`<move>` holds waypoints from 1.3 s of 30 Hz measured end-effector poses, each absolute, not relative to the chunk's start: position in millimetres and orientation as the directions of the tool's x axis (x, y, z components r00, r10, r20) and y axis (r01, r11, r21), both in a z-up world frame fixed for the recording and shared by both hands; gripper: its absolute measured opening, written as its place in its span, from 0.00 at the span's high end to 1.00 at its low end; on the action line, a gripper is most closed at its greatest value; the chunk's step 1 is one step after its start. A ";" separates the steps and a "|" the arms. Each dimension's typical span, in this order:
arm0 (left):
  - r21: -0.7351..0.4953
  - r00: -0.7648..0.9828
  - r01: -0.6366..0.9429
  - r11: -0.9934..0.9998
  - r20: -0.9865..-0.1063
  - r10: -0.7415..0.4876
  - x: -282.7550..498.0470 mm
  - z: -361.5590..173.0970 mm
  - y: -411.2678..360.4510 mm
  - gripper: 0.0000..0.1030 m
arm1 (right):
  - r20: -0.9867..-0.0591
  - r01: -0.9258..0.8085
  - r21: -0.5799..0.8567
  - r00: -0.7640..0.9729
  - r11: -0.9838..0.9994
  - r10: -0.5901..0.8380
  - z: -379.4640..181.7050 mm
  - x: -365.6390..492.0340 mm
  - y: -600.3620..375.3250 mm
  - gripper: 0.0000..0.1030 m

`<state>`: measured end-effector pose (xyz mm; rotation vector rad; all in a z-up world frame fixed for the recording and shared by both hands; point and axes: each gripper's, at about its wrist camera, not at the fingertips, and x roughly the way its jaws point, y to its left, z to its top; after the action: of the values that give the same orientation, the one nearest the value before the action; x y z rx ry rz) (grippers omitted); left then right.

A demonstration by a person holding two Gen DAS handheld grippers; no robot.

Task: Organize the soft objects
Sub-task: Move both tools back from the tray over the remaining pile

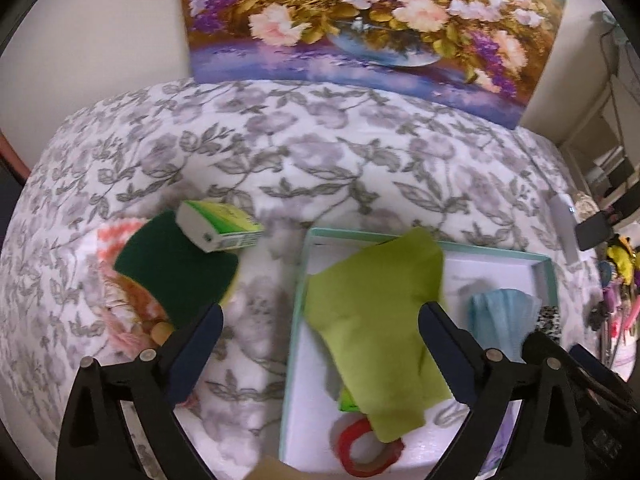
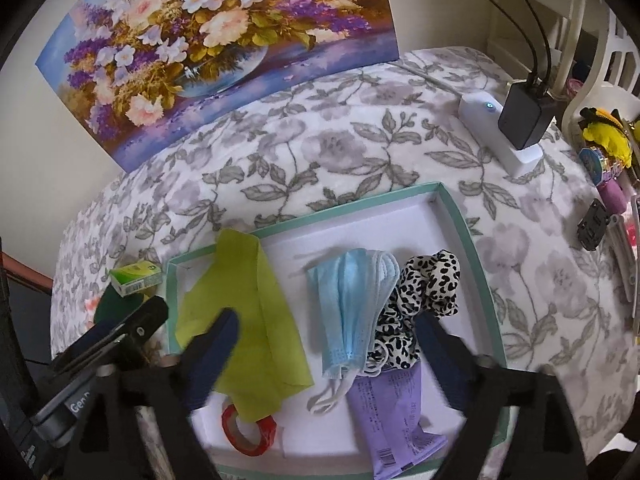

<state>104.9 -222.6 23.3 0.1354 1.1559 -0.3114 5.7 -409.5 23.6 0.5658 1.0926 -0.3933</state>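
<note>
A flower painting (image 1: 372, 24) leans on a cream wall (image 1: 100, 32). A floral blanket (image 1: 280, 152) covers the bed. White shelving (image 2: 592, 40) stands right.

Left wrist view looking steeply down, close over the tray's (image 1: 298, 280) left rim, right wrist view close above its middle, both sharing the green cloth (image 1: 376, 300) and far flower painting (image 2: 208, 40)

Both handheld tools look alike. The left gripper (image 1: 320, 316) has 2 black plastic arms with triangular cut-outs, each carrying silver round screw heads, 2 showing at 8 o'clock and 2 at 4 o'clock. Its fingers (image 1: 208, 332) wear dark navy pads. The right gripper (image 2: 328, 332) has the same matte black frame, and its fingers (image 2: 222, 340) are navy-padded too.
</note>
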 end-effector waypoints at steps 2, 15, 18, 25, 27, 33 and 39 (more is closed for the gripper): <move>-0.040 0.370 0.292 0.956 -0.917 -0.151 107.4 20.9 -218.3 0.04 | -0.916 0.561 0.221 0.401 0.798 -0.028 21.3 6.3 -408.9 0.00; -0.028 0.388 0.207 0.978 -0.915 -0.108 119.8 21.8 -191.7 0.04 | -0.927 0.582 0.193 0.372 0.790 -0.047 20.2 4.8 -410.2 0.00; -0.041 0.392 0.191 0.981 -0.913 -0.114 122.8 25.5 -184.0 0.04 | -0.925 0.589 0.200 0.376 0.783 -0.047 21.8 4.7 -410.2 0.00; -0.052 0.415 0.153 0.987 -0.903 -0.112 134.2 41.8 -150.5 0.04 | -0.923 0.555 0.177 0.380 0.813 -0.058 33.6 14.9 -385.2 0.00; -0.056 0.421 0.133 0.989 -0.900 -0.108 138.2 46.7 -135.5 0.04 | -0.921 0.537 0.179 0.386 0.825 -0.052 37.9 20.9 -373.2 0.00; -0.057 0.436 0.037 0.998 -0.897 -0.068 149.0 53.9 -71.1 0.04 | -0.907 0.448 0.228 0.420 0.865 0.022 43.8 48.7 -324.1 0.00; -0.062 0.435 -0.077 0.995 -0.900 -0.022 157.8 53.0 -5.4 0.04 | -0.908 0.355 0.232 0.413 0.906 0.071 40.1 78.8 -265.1 0.00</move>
<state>157.8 -5.4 53.0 -0.0982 1.1206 0.0339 78.8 -265.1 40.1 0.4244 1.1406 -0.1849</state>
